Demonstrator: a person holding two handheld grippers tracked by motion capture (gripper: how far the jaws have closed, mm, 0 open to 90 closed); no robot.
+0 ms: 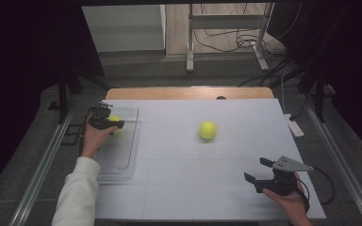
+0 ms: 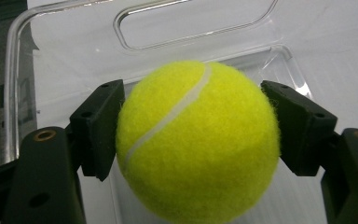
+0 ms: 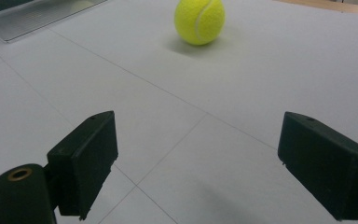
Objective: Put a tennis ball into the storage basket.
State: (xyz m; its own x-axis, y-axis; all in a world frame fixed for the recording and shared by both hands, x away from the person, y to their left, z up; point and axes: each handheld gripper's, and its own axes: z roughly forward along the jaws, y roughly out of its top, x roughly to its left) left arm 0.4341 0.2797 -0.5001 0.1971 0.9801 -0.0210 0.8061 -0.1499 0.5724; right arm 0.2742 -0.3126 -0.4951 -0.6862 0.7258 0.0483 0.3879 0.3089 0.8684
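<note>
Yellow tennis ball [image 2: 198,140] clamped between left tongs [image 2: 193,123], above clear tray [image 2: 18,70]

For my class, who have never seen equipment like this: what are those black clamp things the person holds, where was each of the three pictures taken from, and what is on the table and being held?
A person sits at a white table and holds a hand-operated gripper in each hand: a tool with two black jaws that pinch things.

The high view looks down from above the person. The other two pictures come from small cameras riding on the grippers, looking out between their jaws.

The left gripper is shut on a yellow tennis ball, held above a clear plastic tray at the table's left side. In the left gripper view both pads press on the ball.

The right gripper is open and holds nothing. It points towards a second tennis ball lying on the table.
</note>
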